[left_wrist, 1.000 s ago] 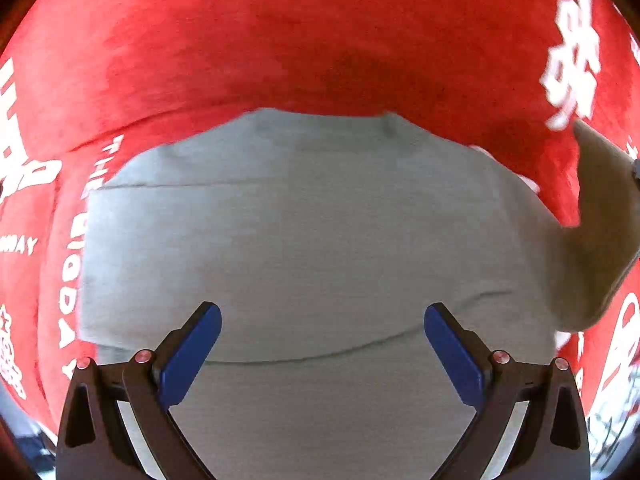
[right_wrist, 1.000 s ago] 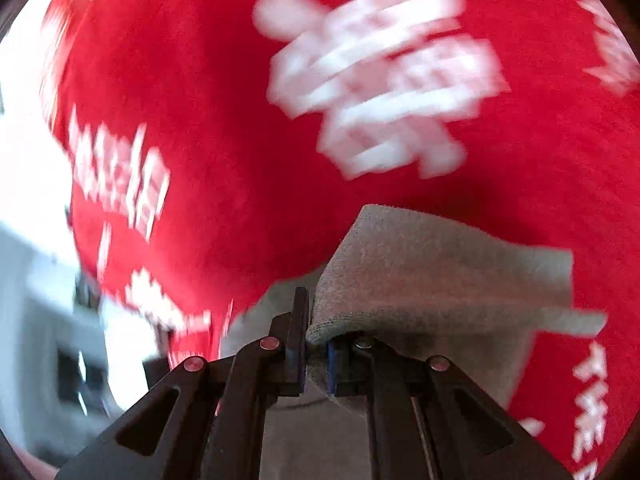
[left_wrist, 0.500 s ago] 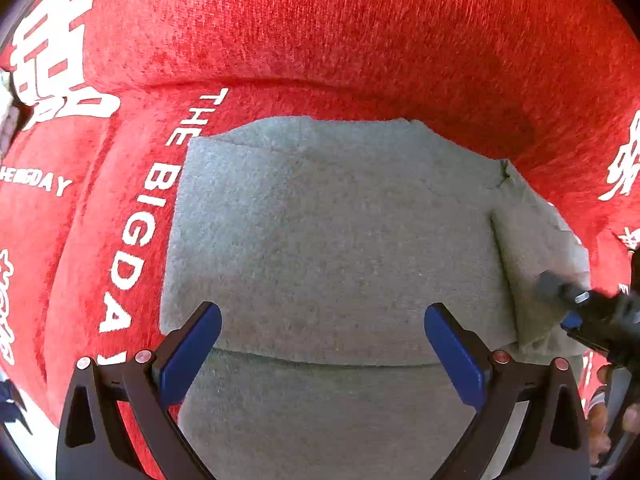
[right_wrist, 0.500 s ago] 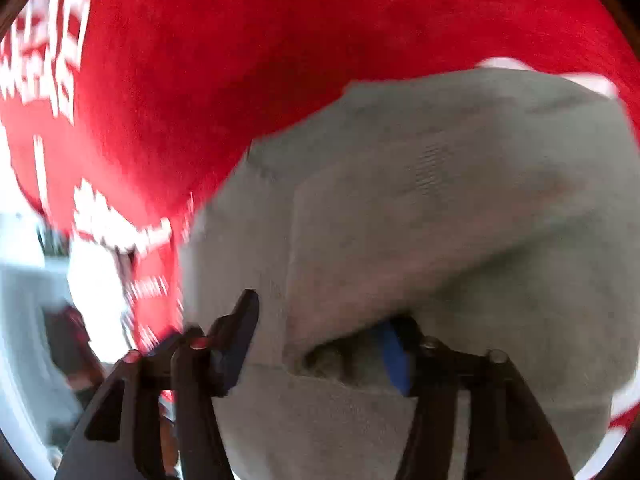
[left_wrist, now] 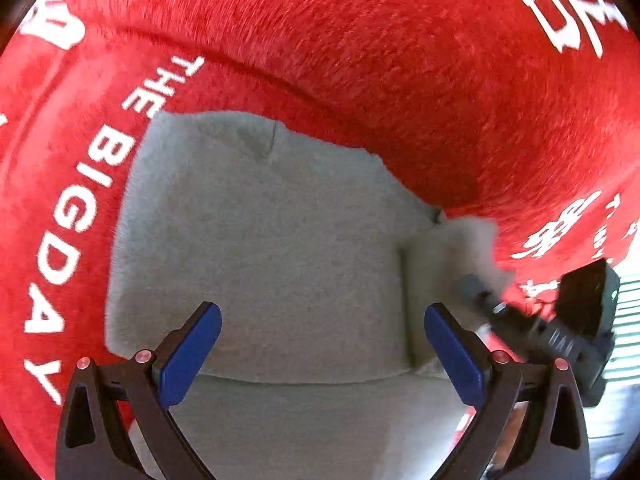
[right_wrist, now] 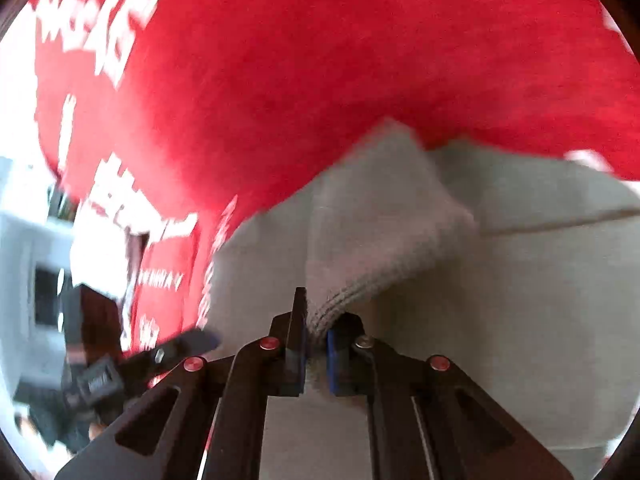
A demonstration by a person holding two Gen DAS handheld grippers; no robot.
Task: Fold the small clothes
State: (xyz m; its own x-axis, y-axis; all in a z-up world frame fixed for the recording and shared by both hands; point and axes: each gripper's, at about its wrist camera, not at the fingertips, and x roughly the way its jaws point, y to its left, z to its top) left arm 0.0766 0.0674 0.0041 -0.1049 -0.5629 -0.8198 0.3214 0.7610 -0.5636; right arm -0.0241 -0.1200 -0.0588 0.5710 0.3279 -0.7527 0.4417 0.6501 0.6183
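One grey garment lies folded on a red blanket printed with white lettering, its ribbed cuff lifted off the rest of the cloth. The right gripper has its jaws closed tight on that cuff. The left gripper hovers over the garment's near fold with its blue-padded jaws spread wide, holding nothing.
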